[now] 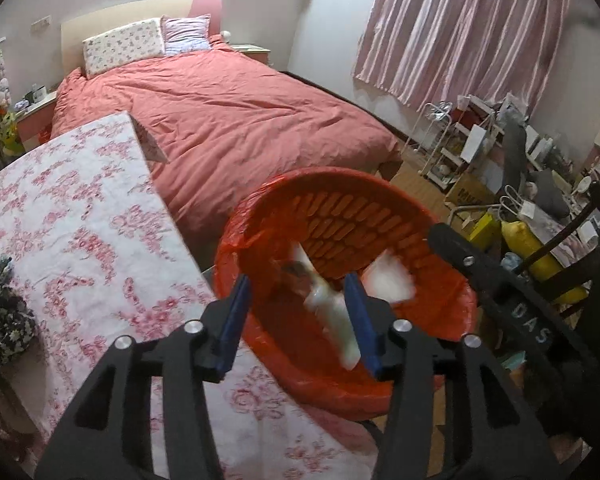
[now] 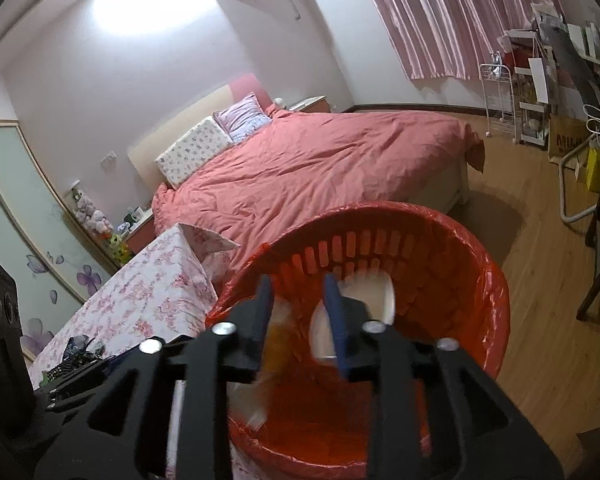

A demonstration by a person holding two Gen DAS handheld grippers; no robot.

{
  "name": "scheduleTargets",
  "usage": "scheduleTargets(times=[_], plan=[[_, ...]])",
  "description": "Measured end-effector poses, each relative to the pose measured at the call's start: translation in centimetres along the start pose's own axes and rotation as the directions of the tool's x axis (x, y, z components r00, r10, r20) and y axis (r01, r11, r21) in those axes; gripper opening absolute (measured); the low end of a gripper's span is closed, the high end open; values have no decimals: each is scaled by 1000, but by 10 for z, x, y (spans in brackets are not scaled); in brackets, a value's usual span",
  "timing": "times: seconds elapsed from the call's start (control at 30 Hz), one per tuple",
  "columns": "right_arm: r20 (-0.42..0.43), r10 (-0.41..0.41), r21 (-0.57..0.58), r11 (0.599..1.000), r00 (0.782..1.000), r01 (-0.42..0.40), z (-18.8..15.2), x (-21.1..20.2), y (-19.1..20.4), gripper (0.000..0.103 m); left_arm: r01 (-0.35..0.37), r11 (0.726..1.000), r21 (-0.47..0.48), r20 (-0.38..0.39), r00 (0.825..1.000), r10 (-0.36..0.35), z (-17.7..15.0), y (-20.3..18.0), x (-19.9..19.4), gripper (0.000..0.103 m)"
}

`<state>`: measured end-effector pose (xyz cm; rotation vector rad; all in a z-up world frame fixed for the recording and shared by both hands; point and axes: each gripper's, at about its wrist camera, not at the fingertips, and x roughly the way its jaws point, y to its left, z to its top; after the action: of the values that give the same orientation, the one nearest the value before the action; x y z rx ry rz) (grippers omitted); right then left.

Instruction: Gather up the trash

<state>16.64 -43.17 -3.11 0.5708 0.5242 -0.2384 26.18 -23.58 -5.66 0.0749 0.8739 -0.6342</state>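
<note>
Left tool (image 1: 298, 316): blue pads apart, blurred white trash (image 1: 332, 312) between them. Right tool (image 2: 298, 316): pads apart. Red plastic-lined slatted bin (image 2: 480, 264) at 12 o'clock of both.

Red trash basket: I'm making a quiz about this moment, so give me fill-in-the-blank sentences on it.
1. The trash basket is lined with a ____ plastic bag.
2. Both hand-held grippers, left and right, have ____ finger pads.
3. Blurred white trash is inside the ____.
4. Behind the basket stands a ____ with a pink cover.

Missing words: red; blue; basket; bed
</note>
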Motion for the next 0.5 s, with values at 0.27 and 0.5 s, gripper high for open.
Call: scheduleTargets(times=[0.27,0.5], plan=[[9,-9,-34,999,1000,9,6,-12,14,31,-110,993,-46,40,993,112,-17,34,-36,71],[-17,32,-107,994,999,-34,-8,-21,59,31,-237,967,-97,107,963,247,-38,76,-93,80]])
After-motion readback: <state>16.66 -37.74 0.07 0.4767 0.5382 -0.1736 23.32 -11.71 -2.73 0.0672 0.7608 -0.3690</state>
